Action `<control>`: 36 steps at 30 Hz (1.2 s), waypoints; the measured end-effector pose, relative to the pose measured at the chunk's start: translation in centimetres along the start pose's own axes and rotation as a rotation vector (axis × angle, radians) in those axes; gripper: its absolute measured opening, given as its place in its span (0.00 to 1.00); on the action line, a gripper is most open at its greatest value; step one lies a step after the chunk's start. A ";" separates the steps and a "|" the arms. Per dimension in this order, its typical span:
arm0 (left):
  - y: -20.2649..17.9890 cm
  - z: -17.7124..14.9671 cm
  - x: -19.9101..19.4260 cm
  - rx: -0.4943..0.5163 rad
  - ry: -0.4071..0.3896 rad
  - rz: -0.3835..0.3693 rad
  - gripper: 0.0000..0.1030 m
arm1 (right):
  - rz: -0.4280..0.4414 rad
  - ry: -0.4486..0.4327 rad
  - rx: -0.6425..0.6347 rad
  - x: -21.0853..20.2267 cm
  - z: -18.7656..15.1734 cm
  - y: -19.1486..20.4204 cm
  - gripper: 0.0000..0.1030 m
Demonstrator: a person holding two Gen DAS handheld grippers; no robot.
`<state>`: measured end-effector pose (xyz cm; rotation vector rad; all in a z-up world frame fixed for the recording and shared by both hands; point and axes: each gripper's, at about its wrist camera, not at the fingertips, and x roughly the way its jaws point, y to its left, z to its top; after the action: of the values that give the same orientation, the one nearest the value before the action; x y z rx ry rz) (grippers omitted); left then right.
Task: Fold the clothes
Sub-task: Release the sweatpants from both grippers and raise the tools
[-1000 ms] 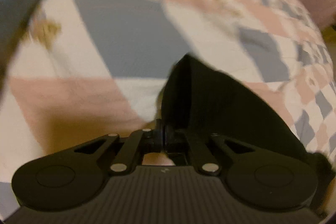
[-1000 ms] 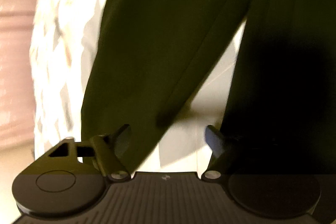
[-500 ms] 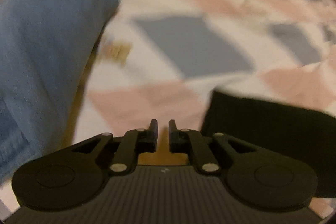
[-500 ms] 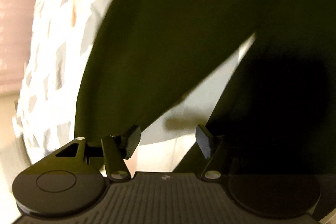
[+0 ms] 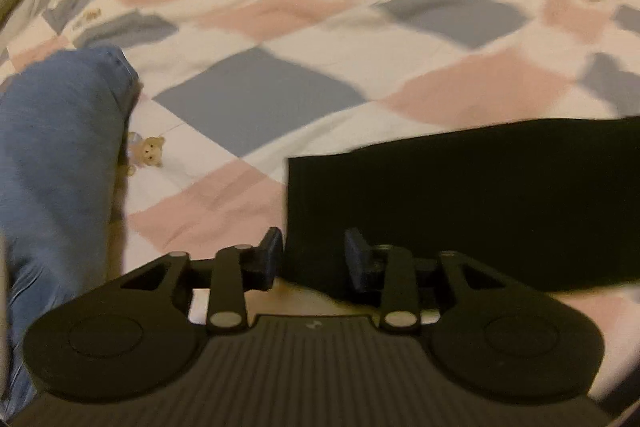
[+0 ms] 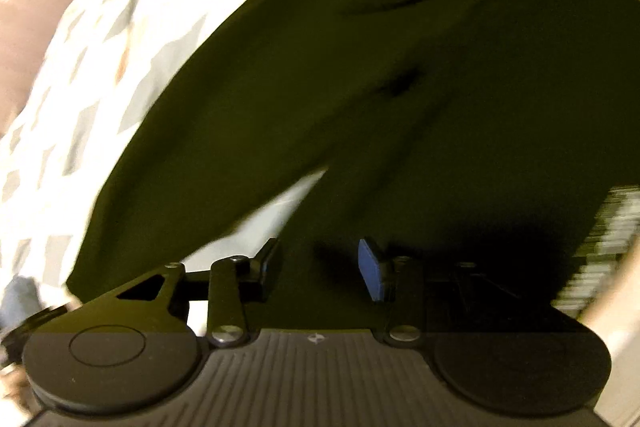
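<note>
Left hand-held gripper (image 5: pixel 313 254): jaws parted to a moderate gap, nothing clamped. The near-left corner of the black garment (image 5: pixel 472 203) sits in the gap between the fingers, but the pads are not closed on it. The garment lies flat on the bed, from 6 o'clock out to 3 o'clock in the left wrist view, with its left edge straight and square.

The bed carries a checked quilt (image 5: pixel 320 27) in pink, grey-blue and white patches. At 9 o'clock there is a blue denim piece (image 5: pixel 60 155) — clothing on a pile or a leg, cannot tell which. A small teddy-bear print (image 5: pixel 150 150) on the quilt sits just beside its right edge.

Right hand-held gripper (image 6: pixel 318 265): jaws wide apart, holding nothing. The blue pad (image 6: pixel 370 269) of one finger is visible. The same black garment (image 6: pixel 360 67) fills most of that view from 6 to 1 o'clock, with a fold or seam line near 1 o'clock. A wedge of quilt (image 6: pixel 288 203) shows between two cloth sections just above the left finger, and more quilt runs from 8 to 11 o'clock. The frame is motion-blurred — the object at the 3 o'clock edge is unreadable.
</note>
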<state>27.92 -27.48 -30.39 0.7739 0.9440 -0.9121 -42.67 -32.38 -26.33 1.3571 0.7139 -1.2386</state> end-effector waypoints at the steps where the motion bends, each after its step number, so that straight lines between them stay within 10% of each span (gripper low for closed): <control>1: -0.9 -0.6 -1.9 0.008 0.005 -0.023 0.32 | -0.019 -0.017 -0.001 -1.1 -0.1 -1.1 0.45; 5: -5.6 -5.2 -8.8 0.031 0.051 -0.101 0.44 | -0.084 -0.074 -0.051 -6.1 -0.7 -5.6 0.55; 10: -11.7 -11.5 -14.1 -0.033 0.147 -0.174 0.46 | -0.058 -0.091 -0.178 -3.4 -7.7 7.3 0.58; 20: -20.7 -17.5 -24.6 -0.110 0.069 -0.165 0.61 | 0.012 -0.140 -0.473 -7.3 -8.5 7.5 0.64; 36: -22.1 -22.4 -31.1 -0.180 0.014 -0.046 0.64 | 0.052 -0.160 -0.618 -10.2 -8.6 5.3 0.70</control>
<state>-8.35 -8.03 -14.24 0.6078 1.0443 -0.8493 -38.22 -22.91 -16.49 0.7548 0.8515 -0.9583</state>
